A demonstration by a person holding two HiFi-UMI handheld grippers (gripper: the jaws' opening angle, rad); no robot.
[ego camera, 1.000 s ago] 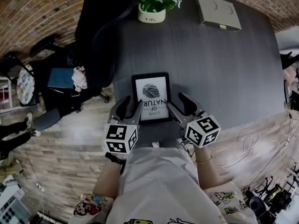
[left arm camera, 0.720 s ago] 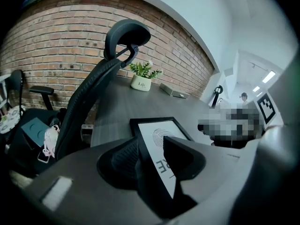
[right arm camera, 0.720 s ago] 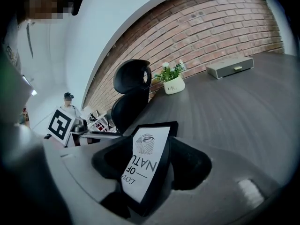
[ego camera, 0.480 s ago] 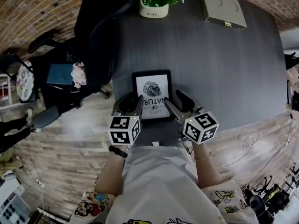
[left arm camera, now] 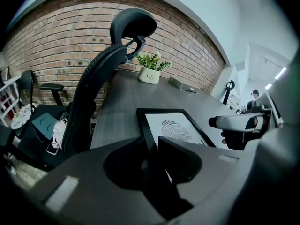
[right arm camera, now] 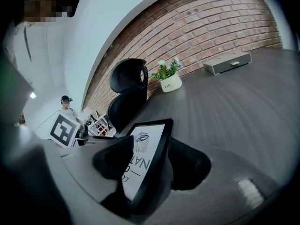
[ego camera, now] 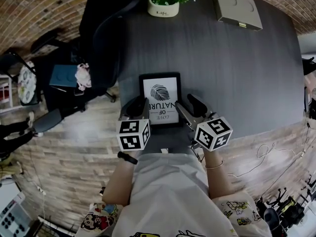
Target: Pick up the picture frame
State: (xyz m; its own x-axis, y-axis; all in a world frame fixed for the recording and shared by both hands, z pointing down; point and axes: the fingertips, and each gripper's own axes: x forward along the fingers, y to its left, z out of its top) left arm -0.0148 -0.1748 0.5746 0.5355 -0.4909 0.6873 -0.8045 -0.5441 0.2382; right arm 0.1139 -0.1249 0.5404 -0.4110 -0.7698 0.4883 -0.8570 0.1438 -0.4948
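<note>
A dark grey wood-grain table (ego camera: 237, 73) fills most of the head view, set over a plank floor (ego camera: 69, 147). A black high-backed office chair (ego camera: 106, 38) stands at its left edge. The picture frame (ego camera: 160, 98), black with a white leaf print and lettering, lies flat on the table close to the near edge, in front of the person. A gripper sits at each of its near corners. The left gripper (ego camera: 138, 105) points down at the frame's left rail. Its jaws have just been closing, and they now stand narrow with the rail between them, one jaw outside the frame and one over the print, both pressed against the rail as far as the left gripper view shows. The right gripper (ego camera: 186, 103) straddles the right rail. Its jaws have just been closing a little but are still wide, one over the print and one over the table outside the frame, not clamped on it. At the far edge of the table lies a flat grey box (ego camera: 237, 9) on the right. Left of the box, well apart from it, stands a small white pot of flowers (ego camera: 163, 6).
</note>
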